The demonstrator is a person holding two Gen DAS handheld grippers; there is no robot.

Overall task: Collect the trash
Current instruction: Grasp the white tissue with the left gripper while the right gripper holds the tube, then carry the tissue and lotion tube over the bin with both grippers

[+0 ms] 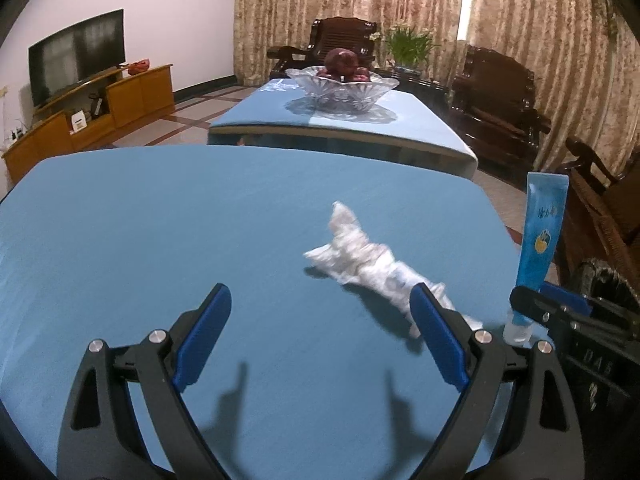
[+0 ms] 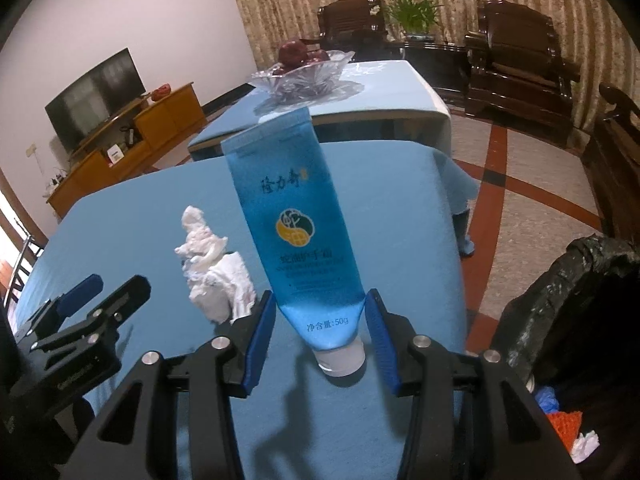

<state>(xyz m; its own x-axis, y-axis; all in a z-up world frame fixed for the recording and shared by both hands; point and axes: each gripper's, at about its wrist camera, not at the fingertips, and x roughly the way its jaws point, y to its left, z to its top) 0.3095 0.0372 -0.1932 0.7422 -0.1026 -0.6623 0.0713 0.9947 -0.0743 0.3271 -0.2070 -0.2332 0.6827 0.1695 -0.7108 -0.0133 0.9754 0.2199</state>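
The blue-covered bench is taking up most of the room in front of me, and beside its right edge a bin lined with a black bag is standing open, with some scraps already lying inside, presumably so trash can go straight off the edge into it. A blue tube of hand cream is standing upright on its cap near that edge. The right claw is straddling the tube's lower end, jaws parted on either side and seemingly not yet gripping it. A crumpled white tissue is lying on the cloth just left of the tube. The left claw is hovering wide open and empty, its right finger overlapping the tissue's near end.
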